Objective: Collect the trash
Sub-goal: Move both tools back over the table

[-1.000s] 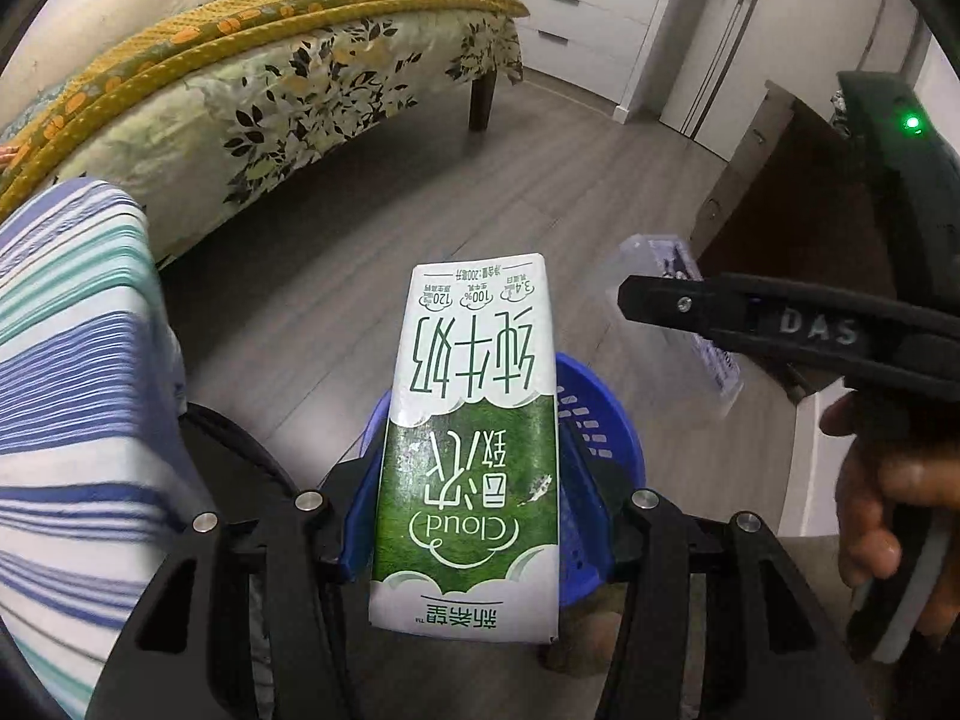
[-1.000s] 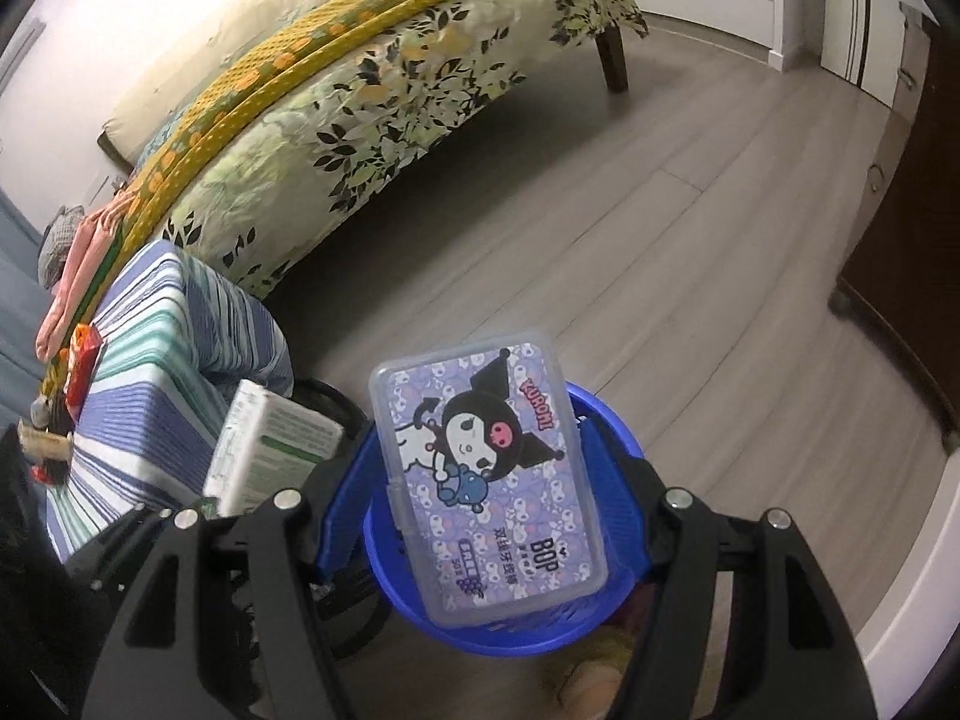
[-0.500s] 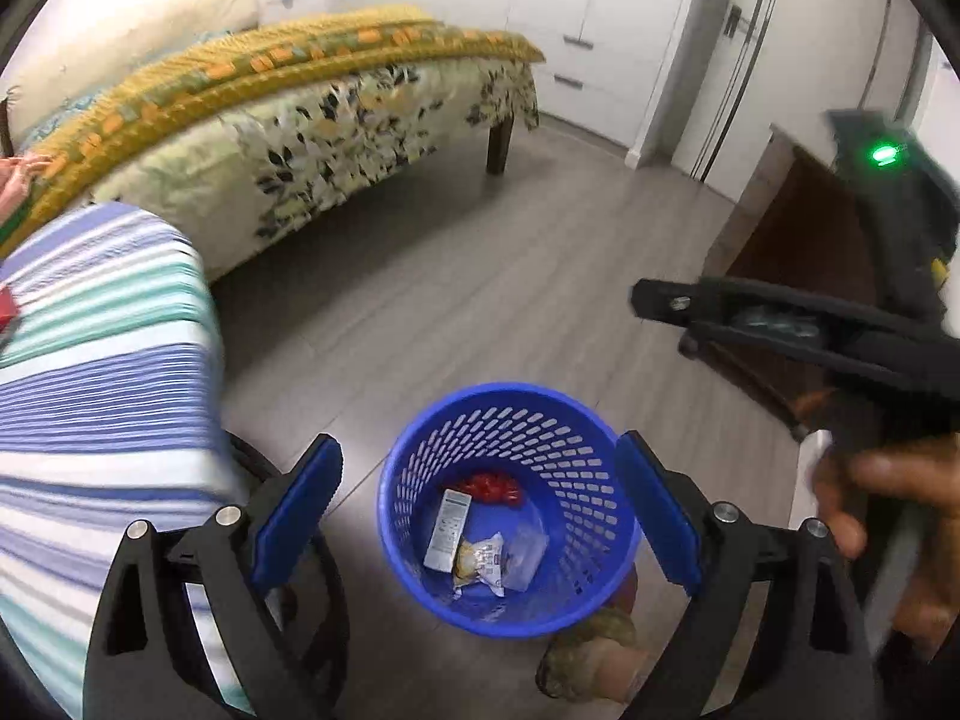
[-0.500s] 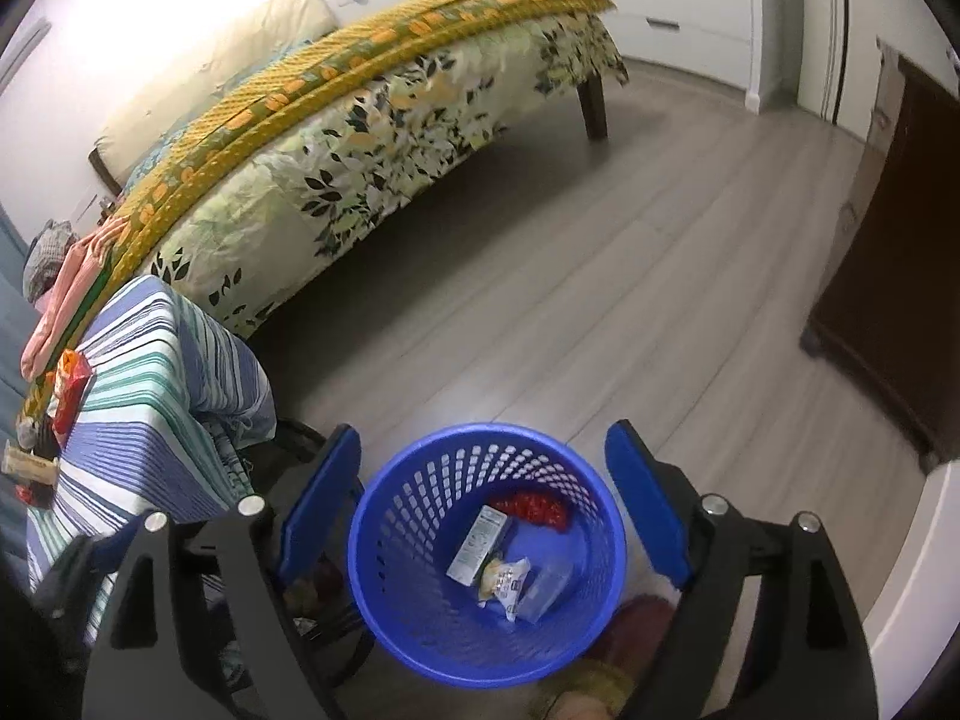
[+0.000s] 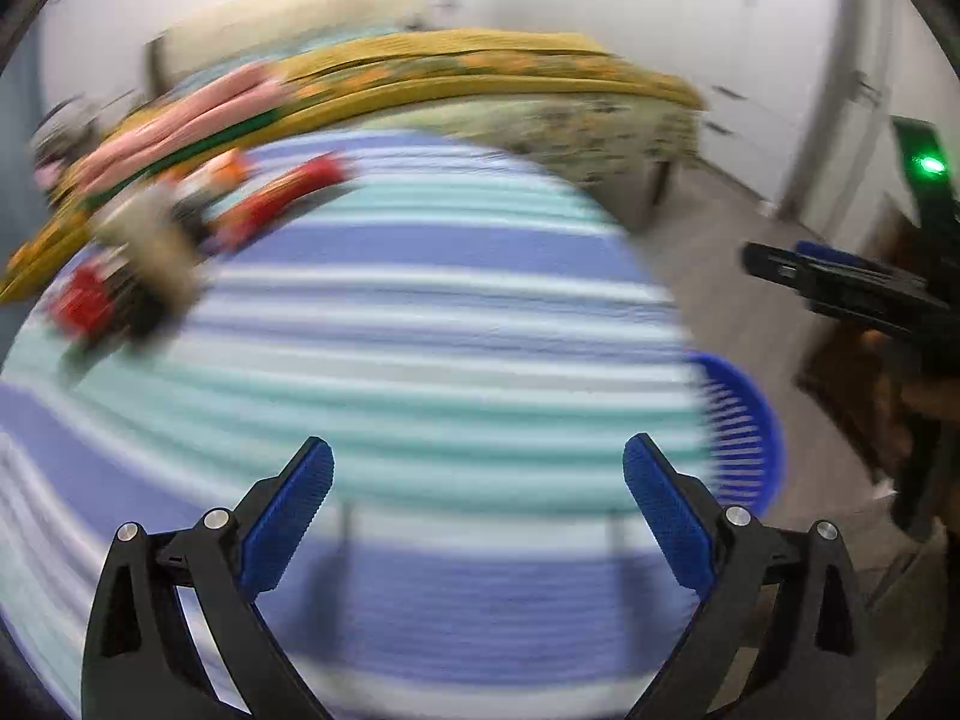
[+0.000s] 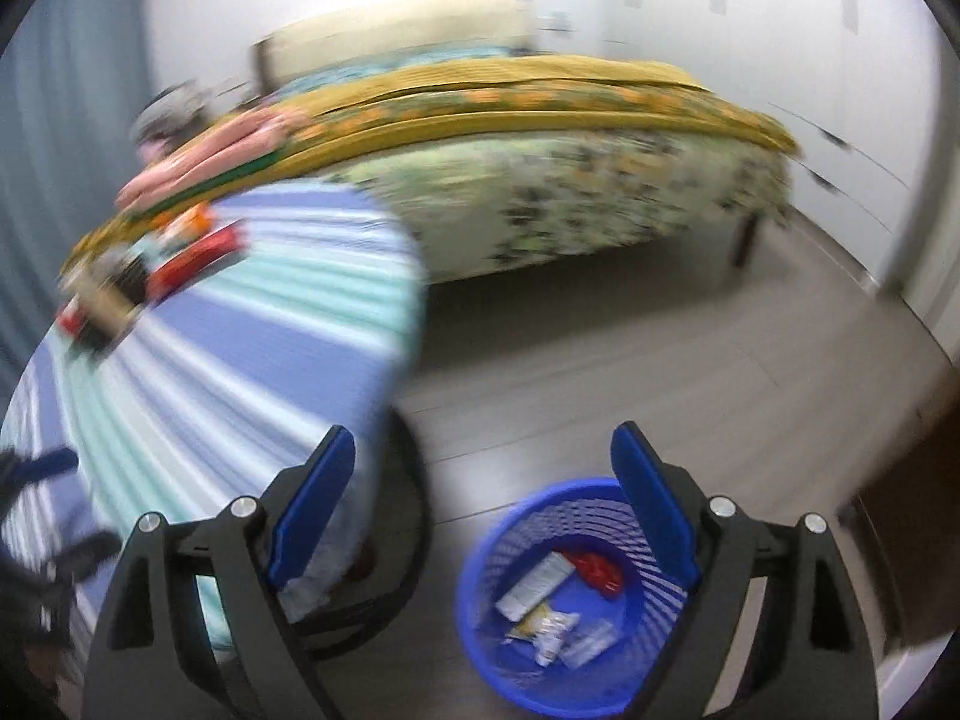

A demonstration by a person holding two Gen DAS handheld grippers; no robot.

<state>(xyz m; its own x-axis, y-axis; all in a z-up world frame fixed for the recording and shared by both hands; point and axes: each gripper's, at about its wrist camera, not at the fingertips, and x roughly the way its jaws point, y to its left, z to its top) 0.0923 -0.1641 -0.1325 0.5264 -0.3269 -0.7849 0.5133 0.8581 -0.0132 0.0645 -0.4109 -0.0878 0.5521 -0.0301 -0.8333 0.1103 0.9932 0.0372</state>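
My left gripper (image 5: 477, 468) is open and empty above the striped tablecloth (image 5: 420, 360). Blurred trash, red packets (image 5: 282, 195) and a brownish item (image 5: 150, 246), lies at the table's far left. My right gripper (image 6: 483, 462) is open and empty, over the floor between the table (image 6: 210, 348) and the blue basket (image 6: 576, 600). The basket holds a white carton (image 6: 534, 585), a red wrapper (image 6: 600, 570) and clear packaging. The same trash shows blurred on the table in the right wrist view (image 6: 186, 252). The basket's rim (image 5: 744, 420) peeks out at the table's right edge.
A bed (image 6: 540, 138) with a yellow and floral cover stands behind the table. A dark wooden cabinet (image 6: 912, 510) is at the right. White wardrobes line the far wall. The right gripper's body (image 5: 852, 282) shows at right in the left wrist view.
The milk carton and the purple case left the grippers and lie in the basket. Both grippers have since swung left and up toward the striped table; both views are motion-blurred.
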